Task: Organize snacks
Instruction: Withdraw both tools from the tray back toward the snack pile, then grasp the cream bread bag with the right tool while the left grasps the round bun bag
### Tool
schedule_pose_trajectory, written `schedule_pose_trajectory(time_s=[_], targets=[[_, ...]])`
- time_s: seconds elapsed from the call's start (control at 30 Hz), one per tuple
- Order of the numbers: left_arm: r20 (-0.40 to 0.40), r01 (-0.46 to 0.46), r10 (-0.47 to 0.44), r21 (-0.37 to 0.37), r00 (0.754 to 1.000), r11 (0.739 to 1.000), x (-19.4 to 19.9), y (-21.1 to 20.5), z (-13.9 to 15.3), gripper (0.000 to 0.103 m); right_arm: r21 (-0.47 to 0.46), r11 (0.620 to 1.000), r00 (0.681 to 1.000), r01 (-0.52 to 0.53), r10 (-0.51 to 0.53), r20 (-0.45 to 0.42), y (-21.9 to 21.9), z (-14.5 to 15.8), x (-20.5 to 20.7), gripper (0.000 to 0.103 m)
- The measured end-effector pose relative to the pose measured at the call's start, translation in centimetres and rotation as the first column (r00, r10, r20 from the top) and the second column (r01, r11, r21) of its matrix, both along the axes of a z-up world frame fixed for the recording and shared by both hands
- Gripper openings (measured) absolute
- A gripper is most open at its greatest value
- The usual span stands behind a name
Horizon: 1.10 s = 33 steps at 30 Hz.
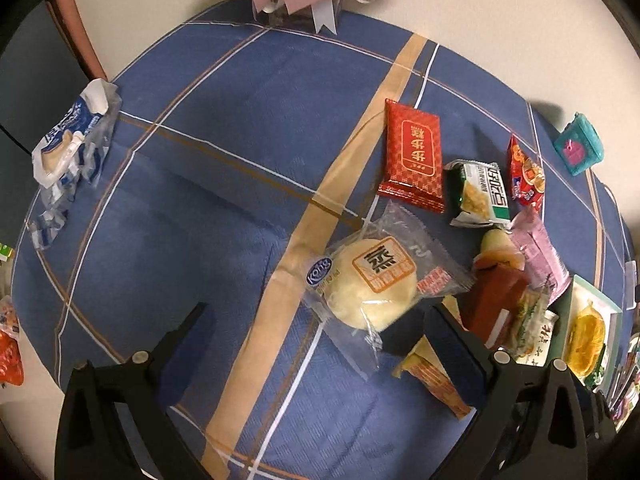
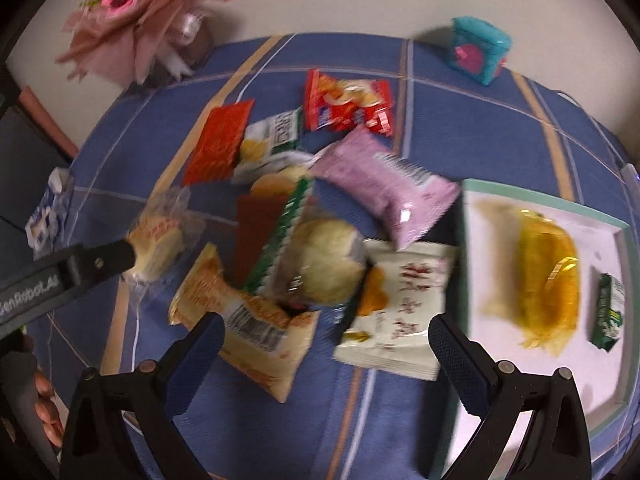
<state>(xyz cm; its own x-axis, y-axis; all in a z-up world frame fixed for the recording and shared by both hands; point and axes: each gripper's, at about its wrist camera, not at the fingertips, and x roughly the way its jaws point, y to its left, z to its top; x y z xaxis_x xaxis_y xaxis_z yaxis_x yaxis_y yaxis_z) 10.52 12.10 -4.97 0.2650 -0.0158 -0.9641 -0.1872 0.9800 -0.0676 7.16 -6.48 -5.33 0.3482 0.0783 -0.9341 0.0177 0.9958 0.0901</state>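
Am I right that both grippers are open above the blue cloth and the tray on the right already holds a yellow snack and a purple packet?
Not quite: beside the yellow snack, the tray holds a small green packet, as the right wrist view shows. The purple packet lies on the blue cloth. Both grippers are indeed open.

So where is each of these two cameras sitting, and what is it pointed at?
Left wrist: on the left gripper, open, looking along its black fingers down at a clear-wrapped bun on the blue cloth.
Right wrist: on the right gripper, open, over the snack pile beside a tray; a hand shows at the lower left.
Shared: bun, red packet, teal box.
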Motion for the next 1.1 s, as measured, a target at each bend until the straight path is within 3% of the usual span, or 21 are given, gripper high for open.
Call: schedule_pose_trajectory(time_s=[0.2,0.47,0.9,0.97,1.03,1.1], targets=[[0.000,0.021,-0.021,0.014,1.000,1.000,0.6,0.7,-0.4,0.103,-0.001,0.998,0.998,-0.067,0.067,-0.005,2.5,-0.9,0.3,0.103],[0.003,0.058,-0.058,0.011,0.998,0.998,1.6,1.3,-0.7,0.103,-0.016,0.992,0.992,-0.126,0.126,-0.015,4.6,-1.8,0.7,0.092],[0.031,0.191,-0.190,-0.023,0.981,0.981,3.5,-1.6,-2.2,0.103,-0.020,0.987,0.987,-0.160,0.160,-0.011,4.9,-2.6,1.3,0.091],[0.031,0.211,-0.210,-0.031,0.977,0.977,3.5,-2.1,-2.4,0.101,-0.025,0.986,0.986,-0.164,0.164,-0.015,4.8,-2.6,1.5,0.089],[0.028,0.225,-0.224,-0.045,0.974,0.973,3.7,-2.5,-2.7,0.090,-0.027,0.985,0.986,-0.168,0.168,-0.016,4.7,-2.4,1.2,0.087],[0.030,0.227,-0.226,-0.048,0.974,0.973,3.7,-2.6,-2.7,0.086,-0.025,0.986,0.986,-0.165,0.165,-0.019,4.5,-2.1,0.8,0.085]])
